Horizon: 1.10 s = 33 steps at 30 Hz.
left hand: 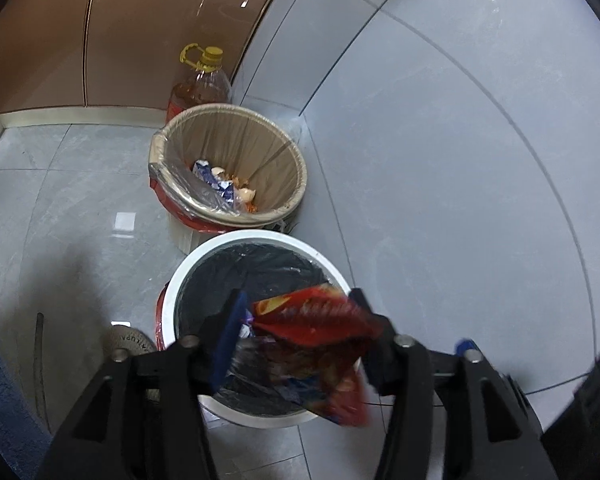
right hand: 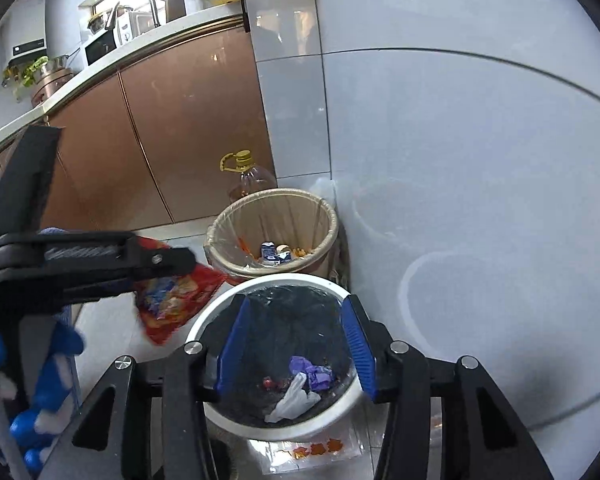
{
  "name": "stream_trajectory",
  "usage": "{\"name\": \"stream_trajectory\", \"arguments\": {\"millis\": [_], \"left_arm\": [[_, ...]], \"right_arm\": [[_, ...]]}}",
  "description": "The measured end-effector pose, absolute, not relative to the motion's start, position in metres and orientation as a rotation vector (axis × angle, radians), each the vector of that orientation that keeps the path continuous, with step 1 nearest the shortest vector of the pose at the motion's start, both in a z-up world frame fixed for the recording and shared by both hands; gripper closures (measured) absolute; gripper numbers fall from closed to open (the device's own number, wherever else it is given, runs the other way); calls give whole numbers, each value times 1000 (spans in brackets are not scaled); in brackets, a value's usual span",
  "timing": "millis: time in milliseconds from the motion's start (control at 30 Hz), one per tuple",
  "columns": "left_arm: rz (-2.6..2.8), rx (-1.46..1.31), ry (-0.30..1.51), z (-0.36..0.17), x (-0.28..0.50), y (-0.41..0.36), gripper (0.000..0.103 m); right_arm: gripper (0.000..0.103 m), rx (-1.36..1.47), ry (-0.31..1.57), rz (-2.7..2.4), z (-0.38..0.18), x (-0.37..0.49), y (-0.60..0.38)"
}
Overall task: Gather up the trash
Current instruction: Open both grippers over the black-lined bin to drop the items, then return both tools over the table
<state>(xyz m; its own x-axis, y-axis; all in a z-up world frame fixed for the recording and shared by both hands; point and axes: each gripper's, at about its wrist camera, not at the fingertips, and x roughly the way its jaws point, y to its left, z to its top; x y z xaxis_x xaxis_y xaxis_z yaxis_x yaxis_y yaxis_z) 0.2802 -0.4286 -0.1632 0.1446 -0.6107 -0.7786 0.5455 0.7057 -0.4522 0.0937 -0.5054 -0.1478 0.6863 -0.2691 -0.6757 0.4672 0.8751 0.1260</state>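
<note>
A crumpled red snack bag sits blurred between the fingers of my left gripper, over a white bin with a black liner. The jaws stand wide and the left pad is clear of the bag. From the right wrist view, the left gripper reaches in from the left with the red bag hanging at its tip, beside the white bin's rim. My right gripper is open and empty above the bin; a purple wrapper and white scrap lie inside.
A beige lined bin with scraps stands behind the white one, against the grey tiled wall. An oil bottle stands by brown cabinets. A clear wrapper lies on the floor. A blue-gloved hand is at left.
</note>
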Motion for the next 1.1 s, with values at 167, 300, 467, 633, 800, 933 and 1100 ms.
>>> {"name": "stream_trajectory", "arguments": {"millis": [167, 300, 467, 633, 800, 933, 1100], "left_arm": [[-798, 55, 1184, -175, 276, -449, 45], [-808, 64, 1197, -181, 272, -454, 45], [-818, 31, 1142, -165, 264, -443, 45], [-766, 4, 1009, -120, 252, -412, 46], [-785, -36, 921, -65, 234, -362, 46], [-773, -70, 858, -28, 218, -314, 46], [-746, -109, 770, 9, 190, -241, 45]], "right_arm": [[57, 298, 704, -432, -150, 83, -501], [57, 282, 709, -426, -153, 82, -498], [53, 302, 698, -405, -152, 80, -495], [46, 328, 659, -395, -135, 75, -490], [33, 320, 559, -380, -91, 61, -475], [25, 293, 472, -338, -50, 50, -454], [24, 249, 389, -244, -4, 36, -416]]}}
